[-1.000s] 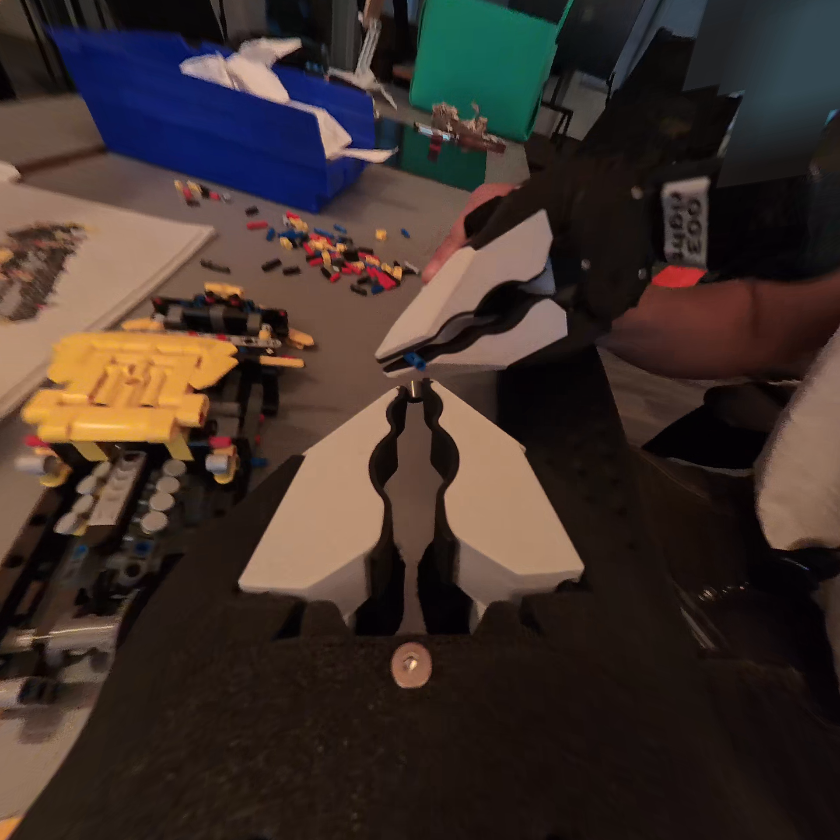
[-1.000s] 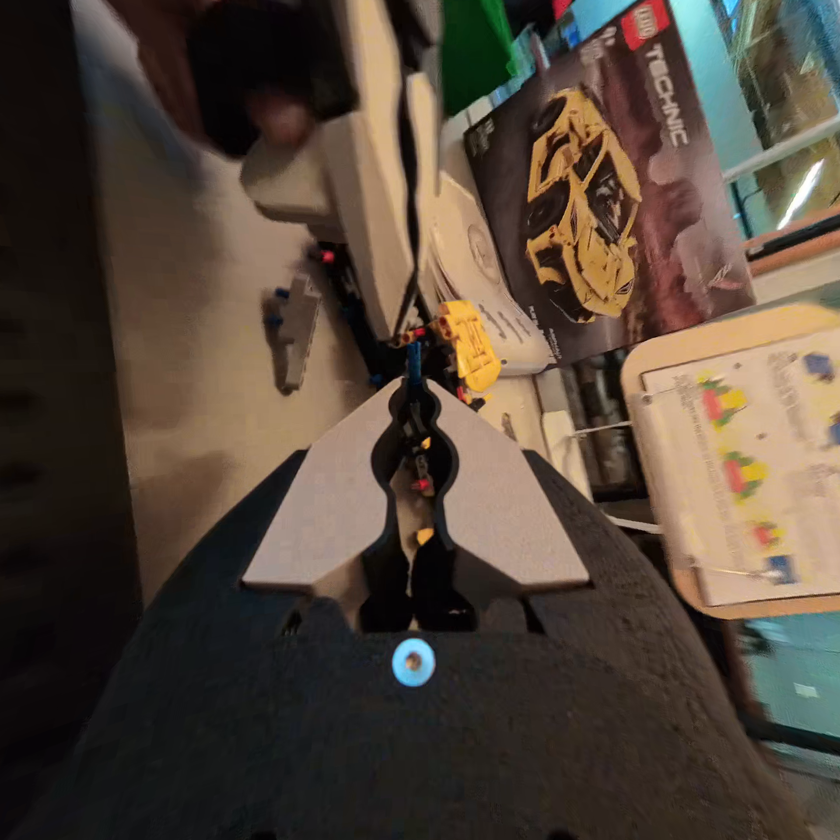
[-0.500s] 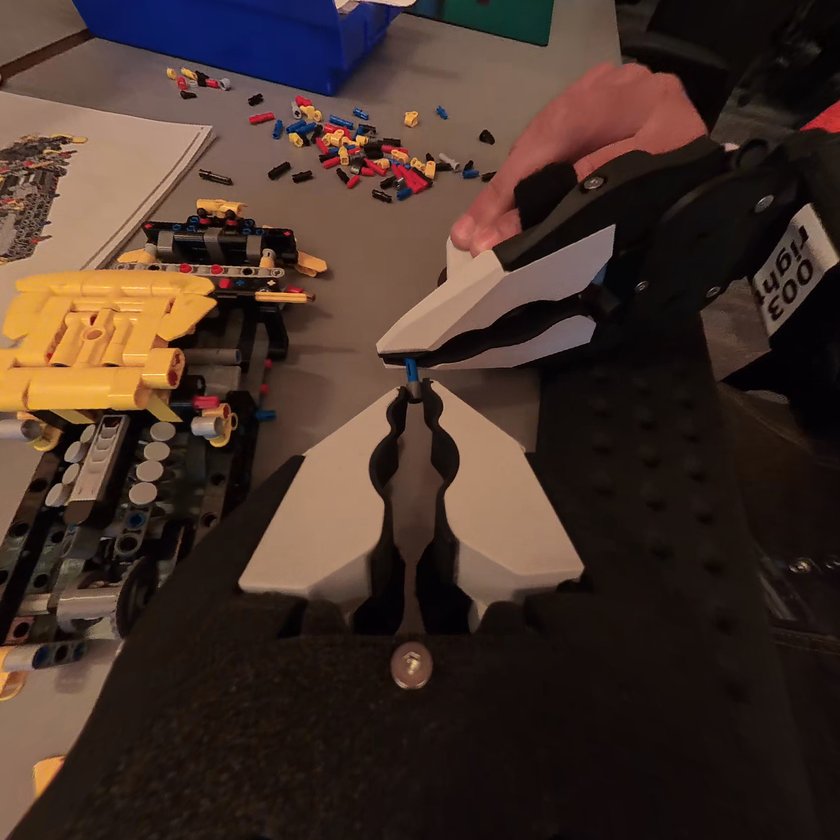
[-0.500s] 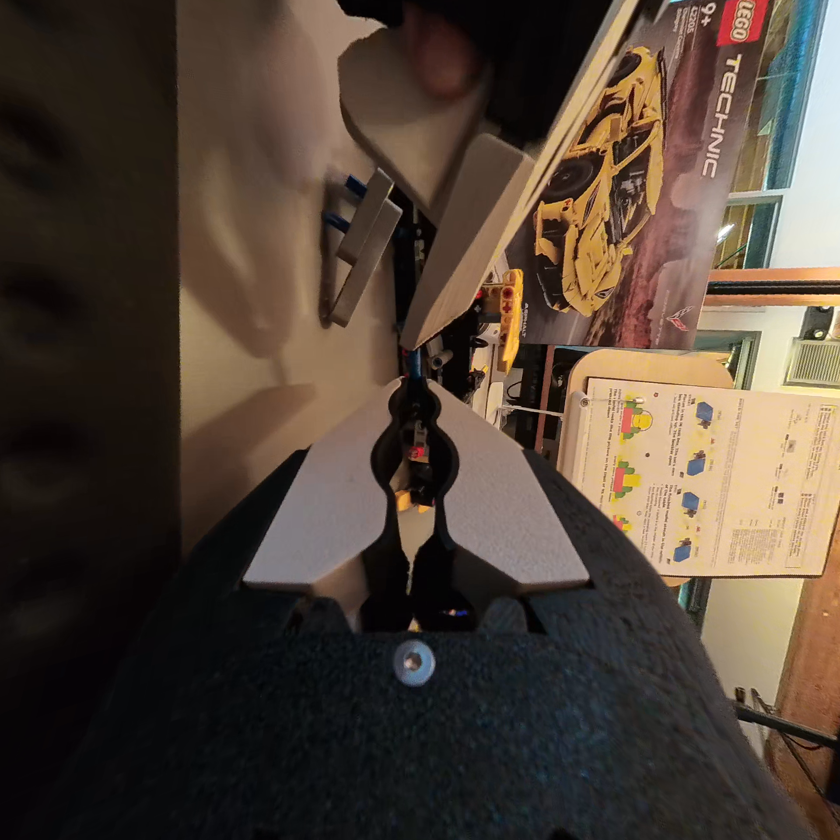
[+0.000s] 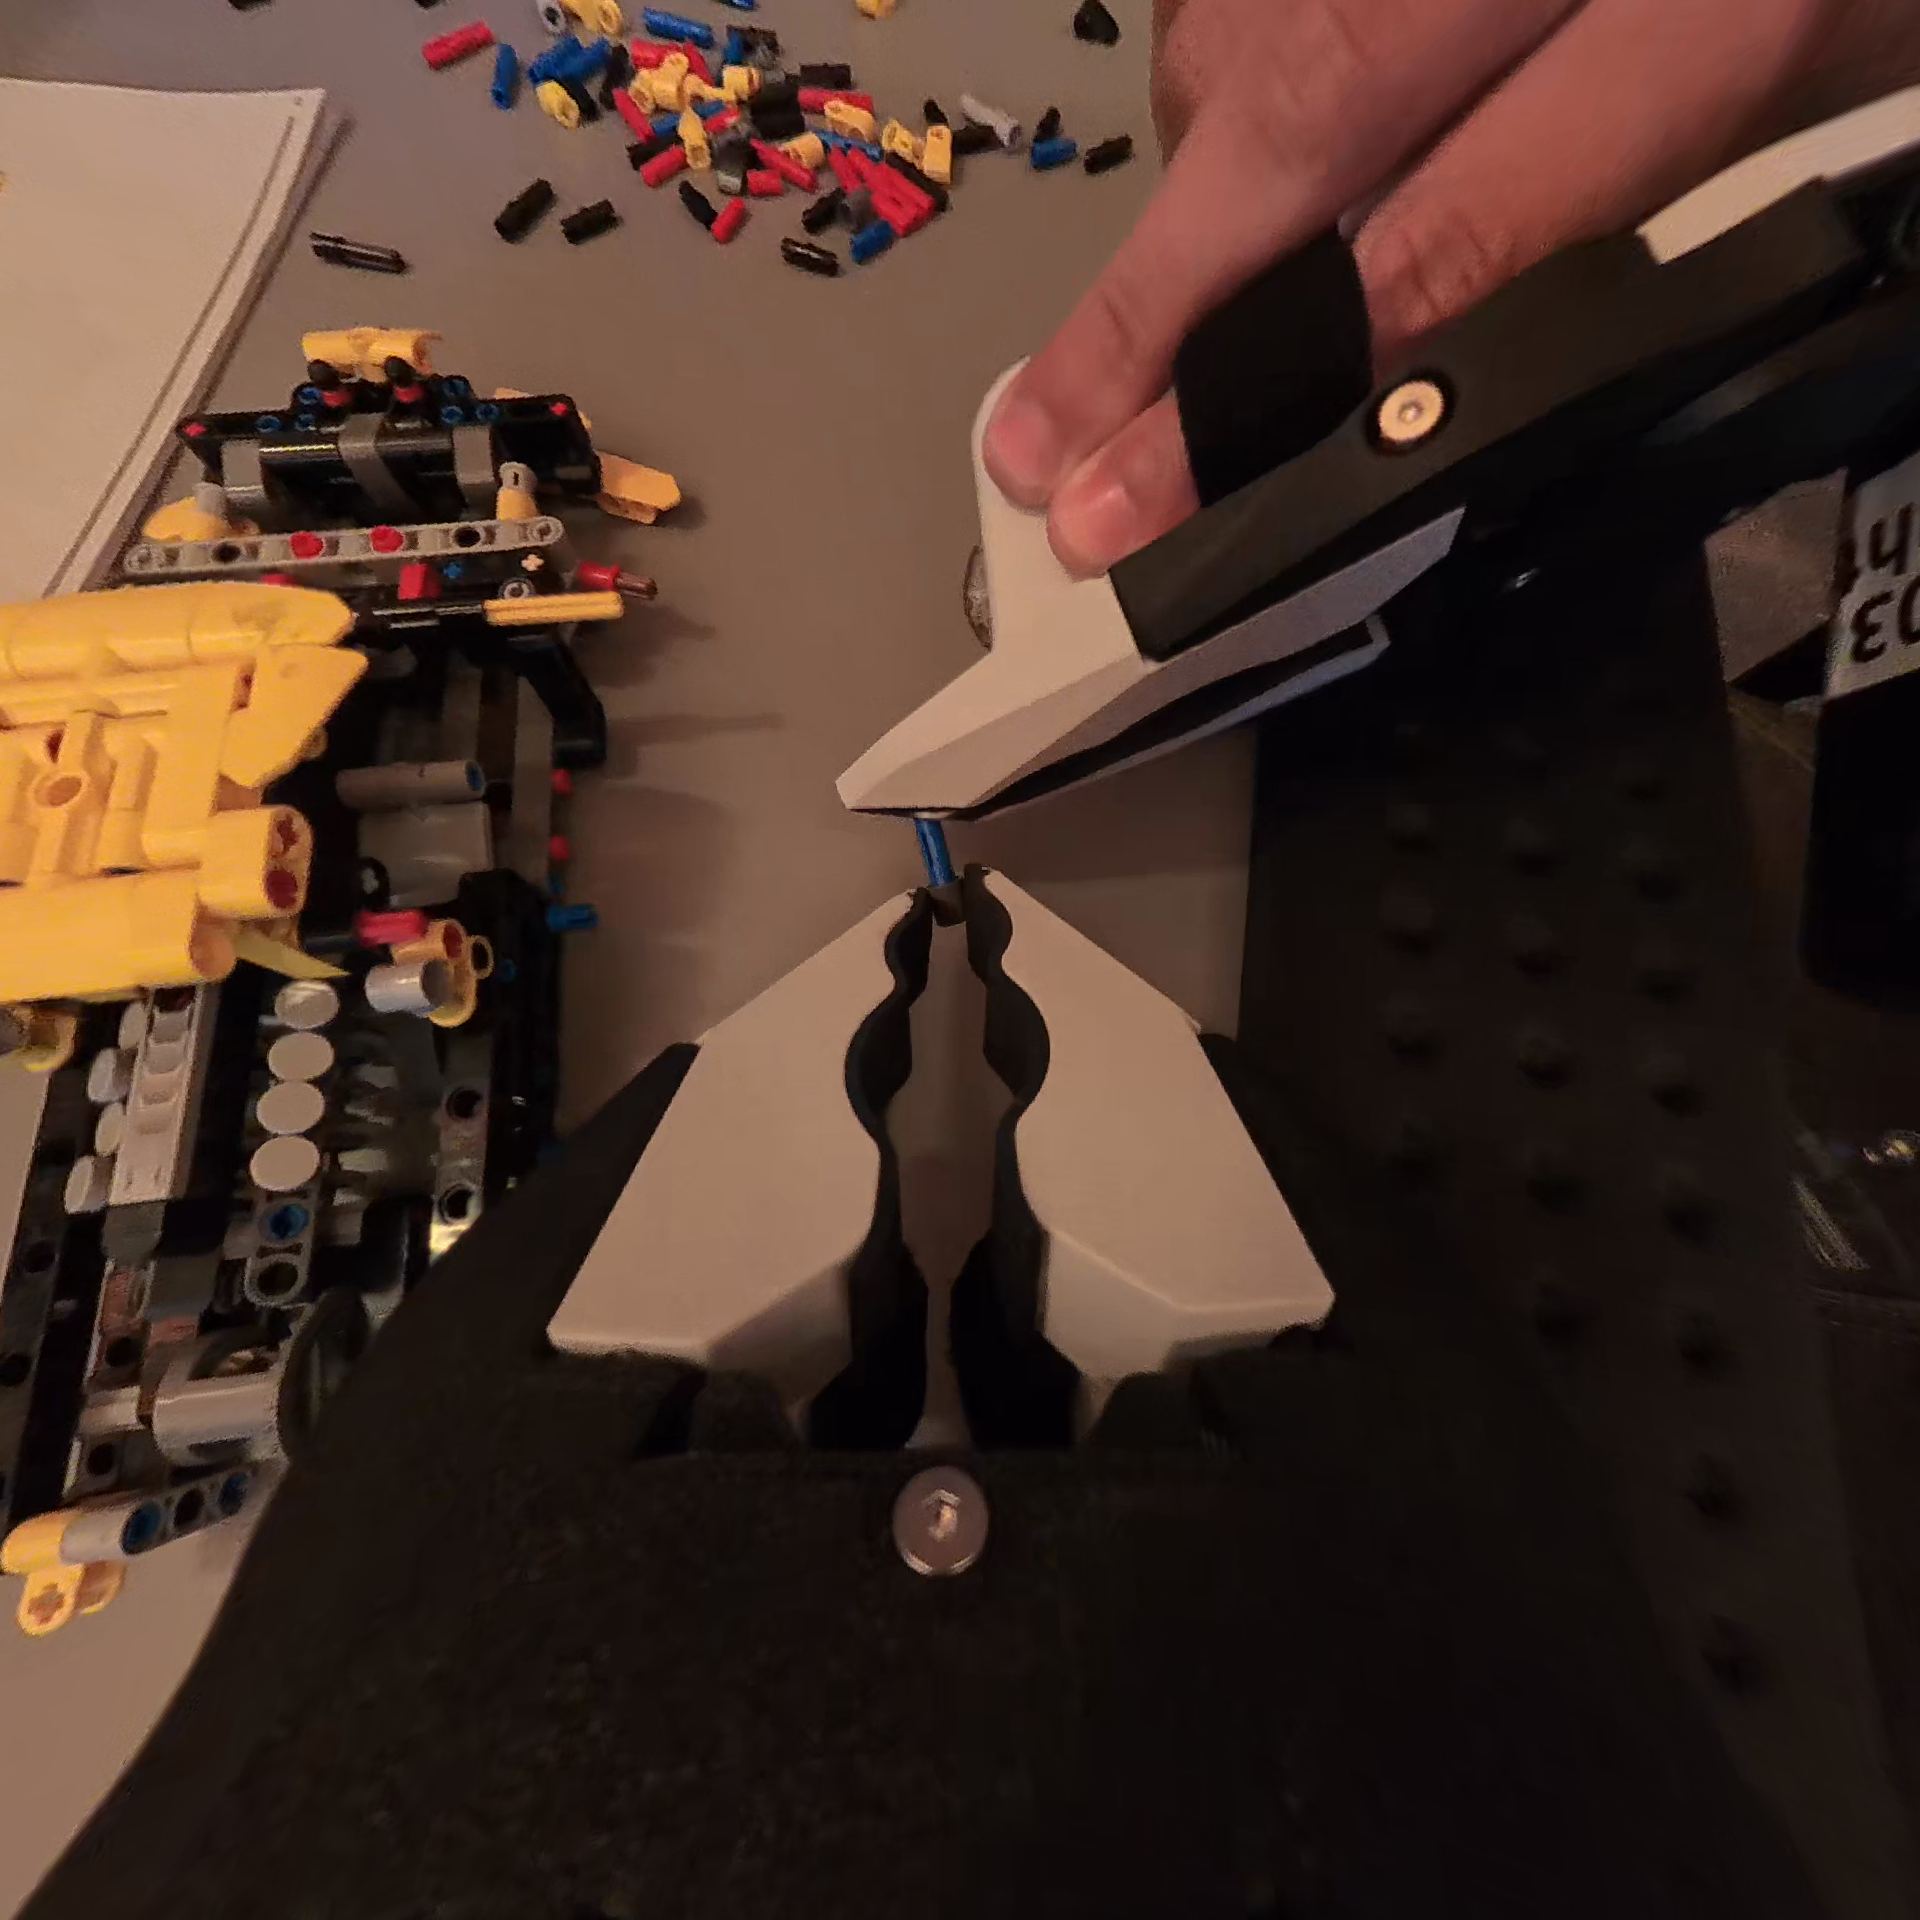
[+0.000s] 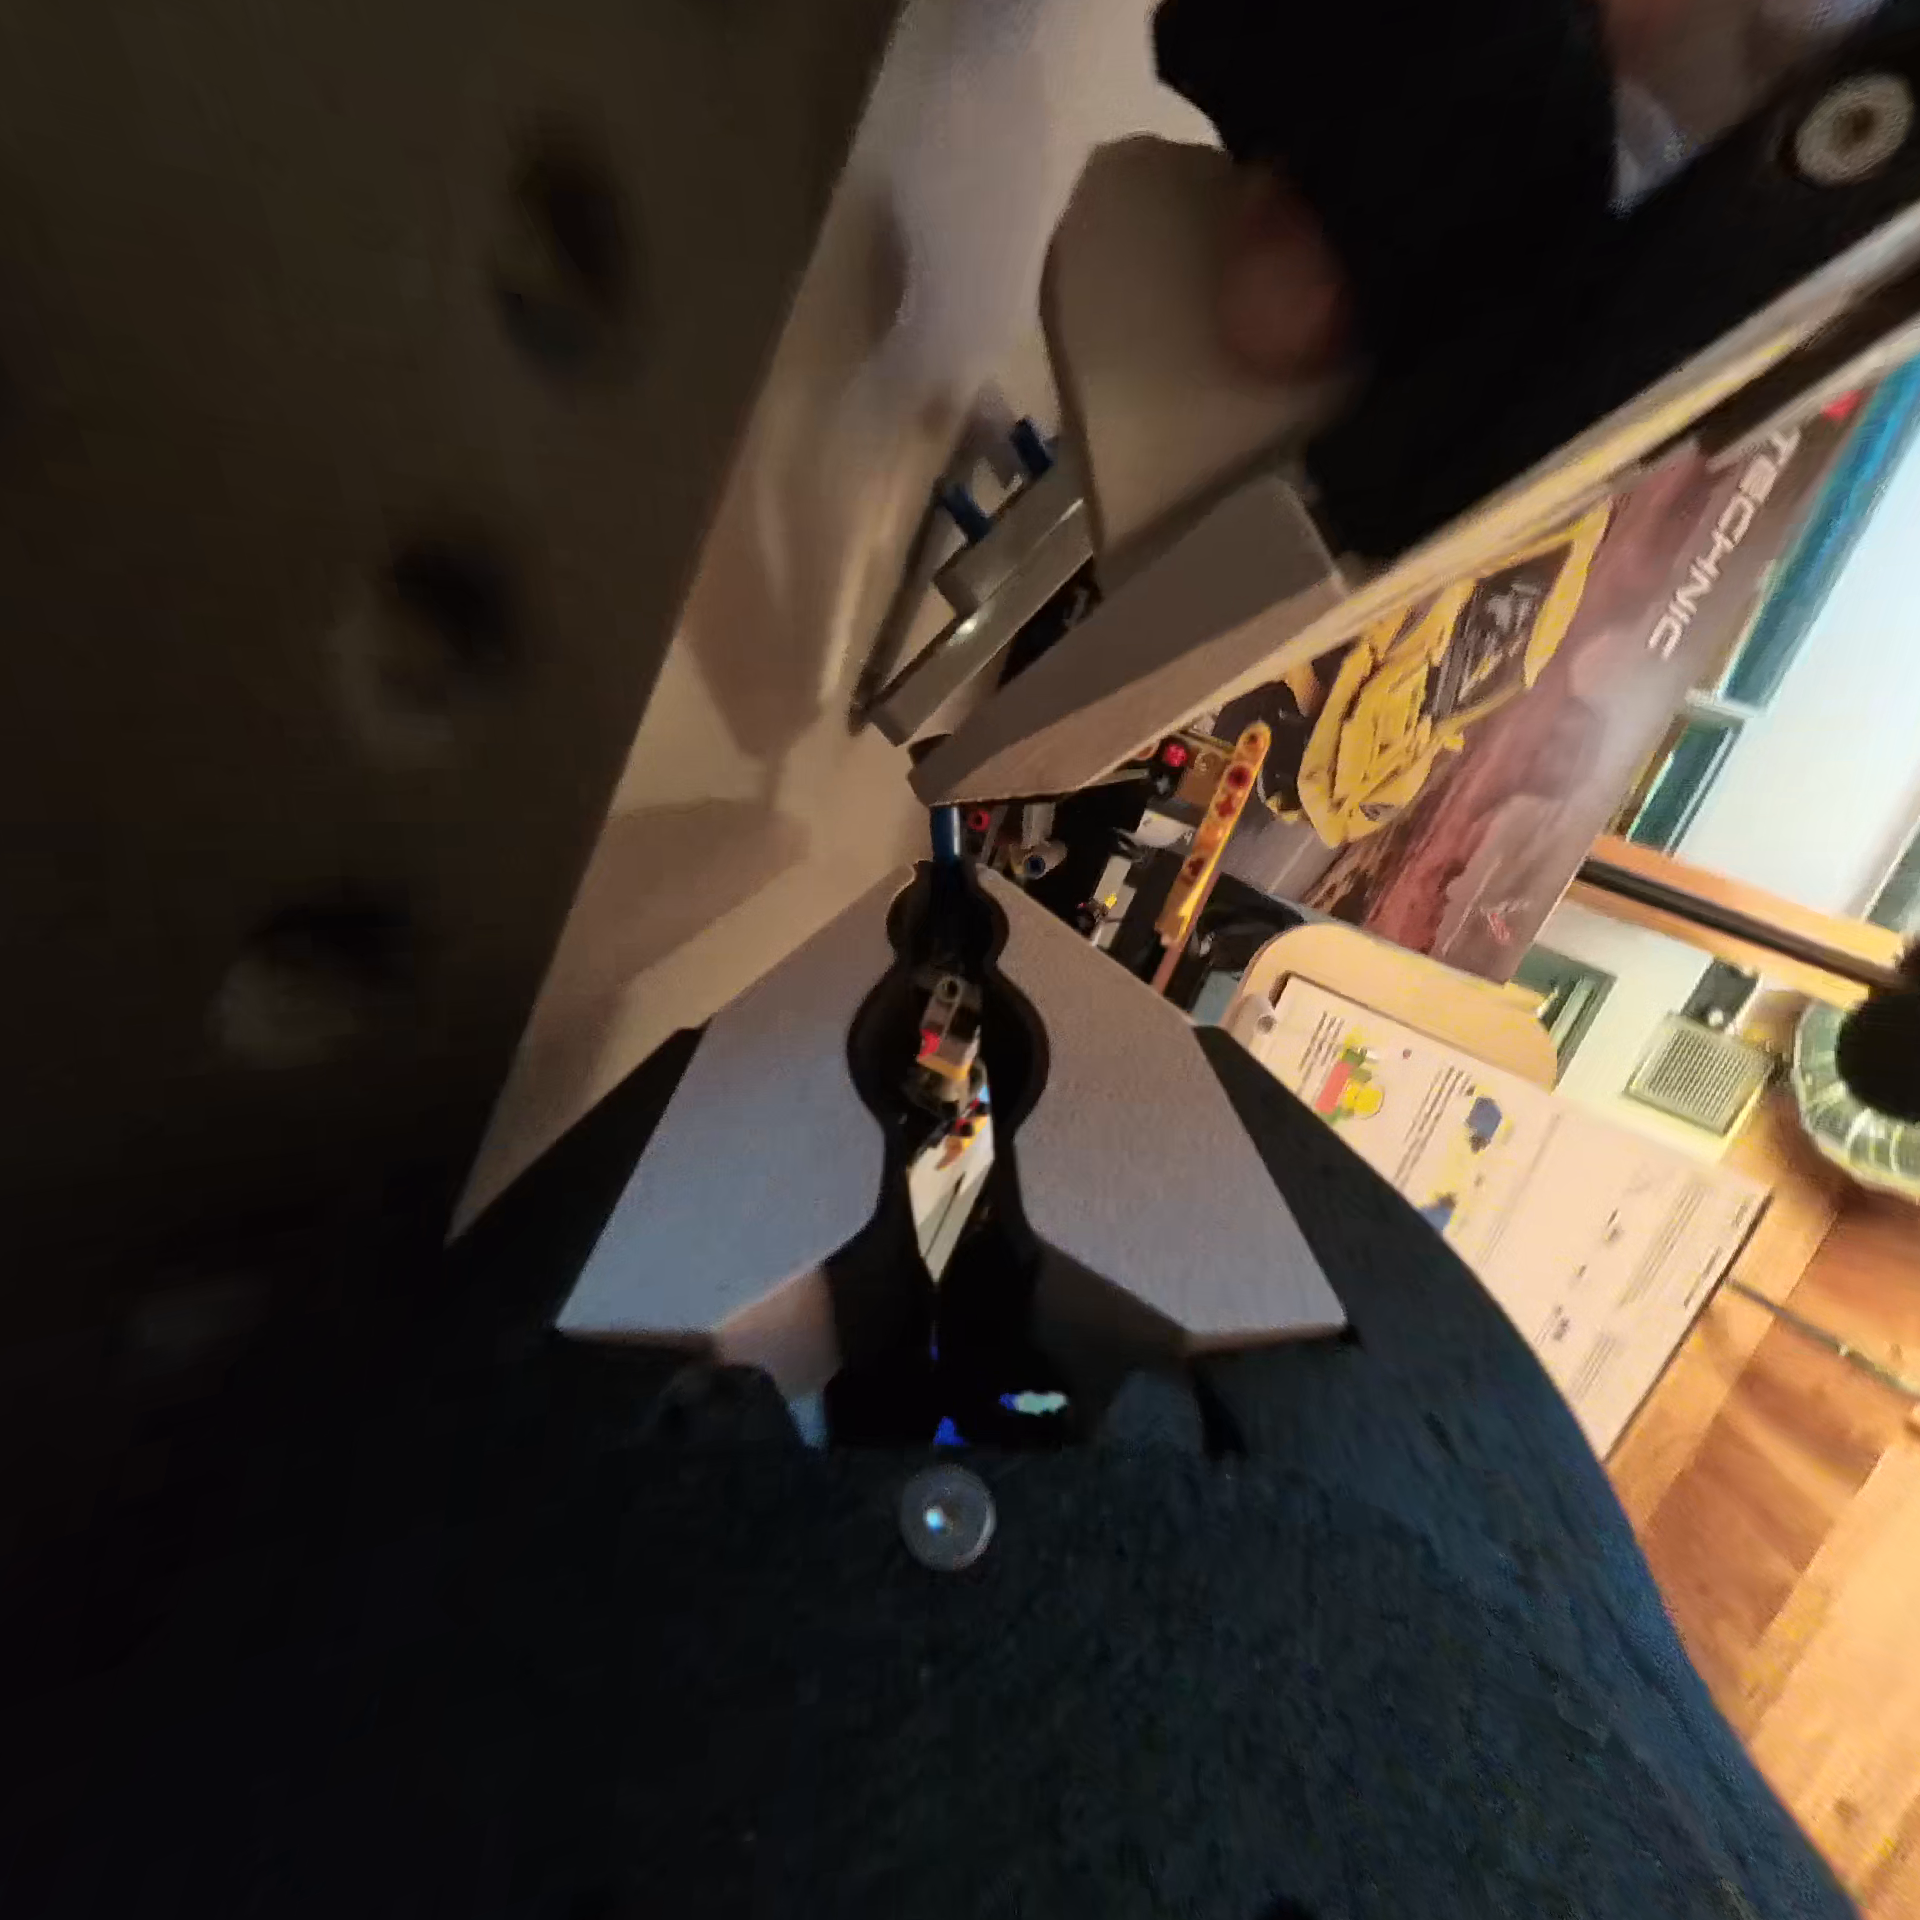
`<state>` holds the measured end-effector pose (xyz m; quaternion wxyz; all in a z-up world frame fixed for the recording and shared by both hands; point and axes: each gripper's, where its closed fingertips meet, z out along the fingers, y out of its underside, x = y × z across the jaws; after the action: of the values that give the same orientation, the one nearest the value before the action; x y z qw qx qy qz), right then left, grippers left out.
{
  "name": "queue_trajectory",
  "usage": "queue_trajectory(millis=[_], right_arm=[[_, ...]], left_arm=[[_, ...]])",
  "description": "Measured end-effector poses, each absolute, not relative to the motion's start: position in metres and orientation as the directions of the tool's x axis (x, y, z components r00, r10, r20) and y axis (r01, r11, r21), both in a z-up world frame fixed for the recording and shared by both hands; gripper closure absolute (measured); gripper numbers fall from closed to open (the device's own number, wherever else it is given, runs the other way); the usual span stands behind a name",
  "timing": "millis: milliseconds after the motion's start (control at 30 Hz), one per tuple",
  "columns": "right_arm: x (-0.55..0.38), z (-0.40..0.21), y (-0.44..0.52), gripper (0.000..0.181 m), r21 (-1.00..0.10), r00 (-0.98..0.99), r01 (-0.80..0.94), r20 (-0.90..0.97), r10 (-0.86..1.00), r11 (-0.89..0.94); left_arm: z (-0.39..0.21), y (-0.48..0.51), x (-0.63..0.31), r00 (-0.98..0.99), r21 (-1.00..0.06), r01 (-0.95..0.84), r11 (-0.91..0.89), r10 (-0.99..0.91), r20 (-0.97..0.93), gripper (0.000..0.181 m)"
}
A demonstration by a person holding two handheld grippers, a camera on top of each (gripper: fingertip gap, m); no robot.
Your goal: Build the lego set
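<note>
Lego car [image 5: 197,831]: partly built, yellow bodywork on black chassis, left on table [image 5: 790,582]; loose pins [image 5: 769,135] heaped far, unused. Blue pin [image 5: 933,868] clamped at both ends by left gripper [image 5: 943,904] and right gripper [image 5: 914,808], near centre; fitting outstanding

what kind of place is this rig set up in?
Probably an indoor hobby or lab work table. A half-built yellow and black model and loose small parts lie on the grey tabletop; the set's box stands behind, over a wooden floor.
</note>
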<state>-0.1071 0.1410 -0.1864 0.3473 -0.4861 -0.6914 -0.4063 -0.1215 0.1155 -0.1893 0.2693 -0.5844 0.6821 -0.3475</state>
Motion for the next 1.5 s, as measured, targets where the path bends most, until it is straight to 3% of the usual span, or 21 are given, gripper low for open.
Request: queue_trajectory(millis=[100,167,467,867,1033,1067,1233,1267,1333,1400,1500], right_arm=[[-0.106,-0.179,0.140,0.179,0.282,-0.351,0.932,0.856,0.378,0.227],[-0.106,-0.172,0.140,0.180,0.329,-0.401,0.909,0.856,0.327,0.255],[-0.097,-0.169,0.143,0.179,0.262,-0.315,0.945,0.892,0.324,0.197],[-0.100,-0.177,0.135,0.180,0.174,-0.257,0.953,0.897,0.360,0.248],[-0.100,-0.179,0.135,0.180,0.209,-0.300,0.938,0.889,0.345,0.277],[-0.096,-0.177,0.139,0.180,0.175,-0.256,0.954,0.897,0.361,0.242],[-0.101,-0.172,0.137,0.181,-0.197,0.104,0.973,0.845,0.524,0.124],[-0.101,-0.173,0.136,0.179,-0.225,0.147,0.971,0.823,0.549,0.076],[-0.102,-0.167,0.142,0.179,-0.180,0.114,0.979,0.867,0.485,0.092],[-0.101,-0.171,0.146,0.179,-0.251,0.191,0.967,0.825,0.532,0.042],[-0.084,-0.176,0.150,0.179,-0.205,0.158,0.978,0.836,0.526,0.032]], left_arm=[[-0.182,0.114,-0.120,-0.202,-0.772,-0.630,0.082,-0.978,0.061,0.176],[-0.177,0.113,-0.120,-0.198,-0.750,-0.661,-0.015,-0.961,0.193,0.176],[-0.171,0.117,-0.111,-0.132,-0.671,-0.659,-0.340,-0.826,0.547,0.176],[-0.174,0.108,-0.111,-0.151,-0.571,-0.674,-0.469,-0.669,0.727,0.177],[-0.176,0.107,-0.109,-0.146,-0.571,-0.681,-0.459,-0.678,0.720,0.178],[-0.173,0.111,-0.106,-0.142,-0.582,-0.659,-0.477,-0.680,0.719,0.178],[-0.157,0.120,-0.101,-0.177,-0.657,-0.553,-0.512,-0.699,0.693,0.181],[-0.153,0.122,-0.099,-0.182,-0.663,-0.532,-0.527,-0.694,0.697,0.181],[-0.142,0.125,-0.098,-0.204,-0.693,-0.495,-0.524,-0.705,0.680,0.181],[-0.143,0.128,-0.097,-0.188,-0.720,-0.492,-0.489,-0.748,0.636,0.181],[-0.152,0.135,-0.104,-0.153,-0.740,-0.507,-0.442,-0.799,0.582,0.181]])
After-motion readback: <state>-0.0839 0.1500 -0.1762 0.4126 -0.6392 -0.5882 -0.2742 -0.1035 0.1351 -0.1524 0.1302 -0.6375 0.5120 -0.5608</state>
